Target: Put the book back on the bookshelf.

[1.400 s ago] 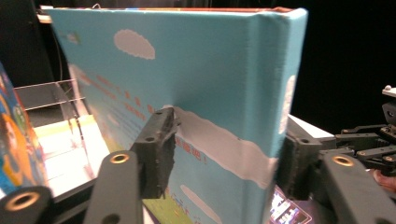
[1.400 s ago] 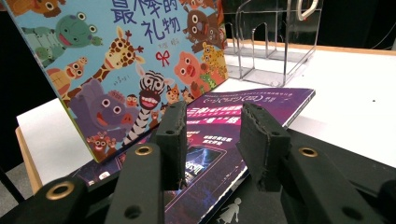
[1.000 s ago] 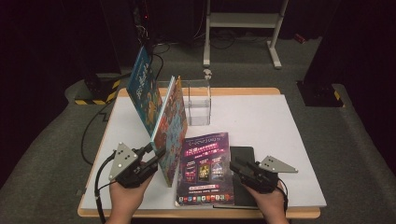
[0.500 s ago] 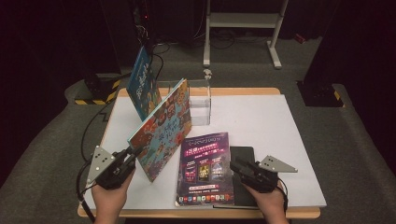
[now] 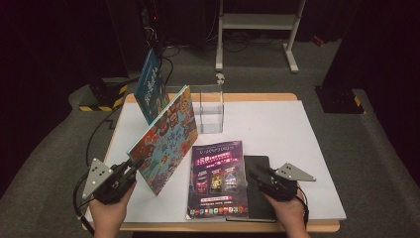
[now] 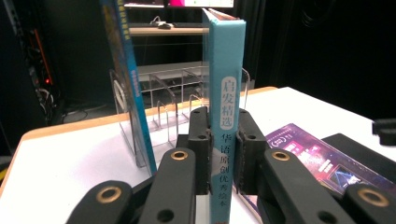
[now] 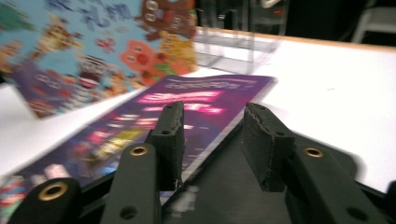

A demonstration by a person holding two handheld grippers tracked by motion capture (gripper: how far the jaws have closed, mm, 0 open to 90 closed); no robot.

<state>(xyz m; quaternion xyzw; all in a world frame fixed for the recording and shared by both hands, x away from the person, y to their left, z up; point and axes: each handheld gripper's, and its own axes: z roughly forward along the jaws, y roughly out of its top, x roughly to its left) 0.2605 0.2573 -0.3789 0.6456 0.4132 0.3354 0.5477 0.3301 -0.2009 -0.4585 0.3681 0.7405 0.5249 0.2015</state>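
Note:
My left gripper [image 5: 134, 164] is shut on the spine of a colourful picture book [image 5: 167, 138], holding it up from the table at the left with its cover tilted. In the left gripper view the teal spine [image 6: 227, 93] stands clamped between the two jaws of the gripper [image 6: 224, 128]. A purple magazine [image 5: 218, 178] lies flat at the front, overlapping a black notebook [image 5: 261, 191]. My right gripper [image 5: 256, 174] rests open over that notebook. In the right gripper view the open gripper [image 7: 212, 135] straddles the magazine's edge [image 7: 140, 135] and the notebook [image 7: 224, 186].
A clear acrylic rack [image 5: 210, 109] stands at the back middle of the white table [image 5: 297, 129], with a blue book [image 5: 150, 87] leaning upright at its left end. A cable trails off the table's left edge. A white frame stands beyond the table.
My left gripper has drawn back to the left with the picture book, which has tipped from nearly upright to a slanted pose. The right gripper has stayed put.

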